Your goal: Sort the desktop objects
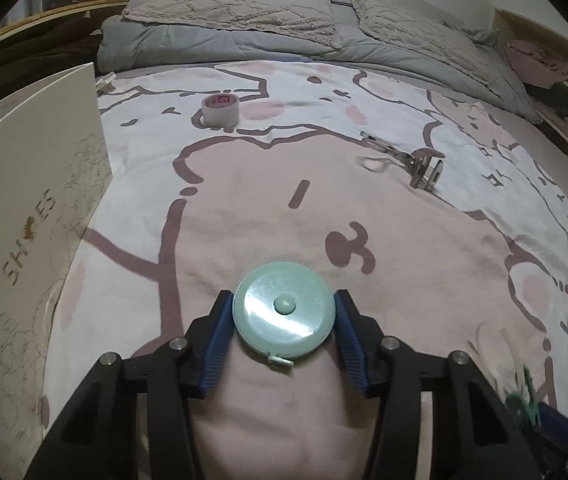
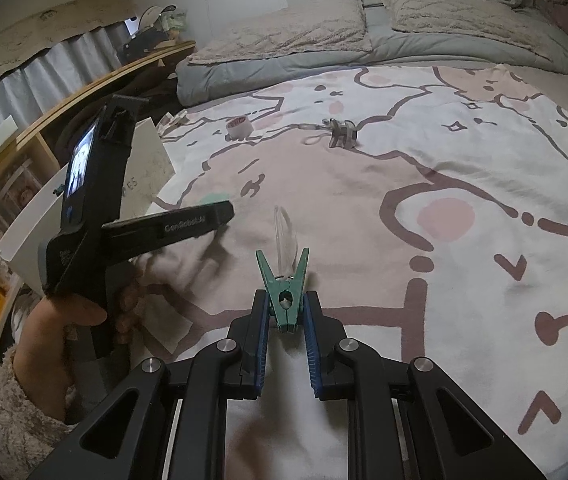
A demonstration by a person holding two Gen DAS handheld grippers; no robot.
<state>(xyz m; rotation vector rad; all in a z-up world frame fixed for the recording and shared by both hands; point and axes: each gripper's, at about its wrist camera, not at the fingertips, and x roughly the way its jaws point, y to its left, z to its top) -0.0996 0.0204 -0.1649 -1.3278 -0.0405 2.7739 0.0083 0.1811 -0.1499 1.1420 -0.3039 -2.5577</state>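
The work surface is a bed, spread with a pink and white cartoon-print blanket point(image 1: 268, 216) lined in brown; beyond the grippers a grey duvet point(image 1: 220, 42) and beige textured pillows point(image 1: 236, 10) lie against a pale wall, with a wooden shelf point(image 2: 96, 92) and a curtain off to the left. The left gripper point(image 1: 284, 312) grasps a round mint tape measure point(image 1: 283, 310), its blue pads point(image 1: 220, 344) pressing on either side of the case, which sits low over the blanket. To its left stands a white box lid point(image 1: 32, 208) printed "SHOES". Far ahead and slightly left lies a roll of tape point(image 1: 220, 110) with red lettering too small to read; ahead to the right lies a metal eyelash curler point(image 1: 408, 162). The right gripper point(image 2: 286, 312) is clenched on a green clothespin point(image 2: 284, 292), whose spread tips point forward, with a clear plastic piece point(image 2: 284, 236) just past them. In the right wrist view the left tool's body reads "GenRobot.AI", held by a hand point(image 2: 60, 324) in a fluffy sleeve point(image 2: 8, 408).
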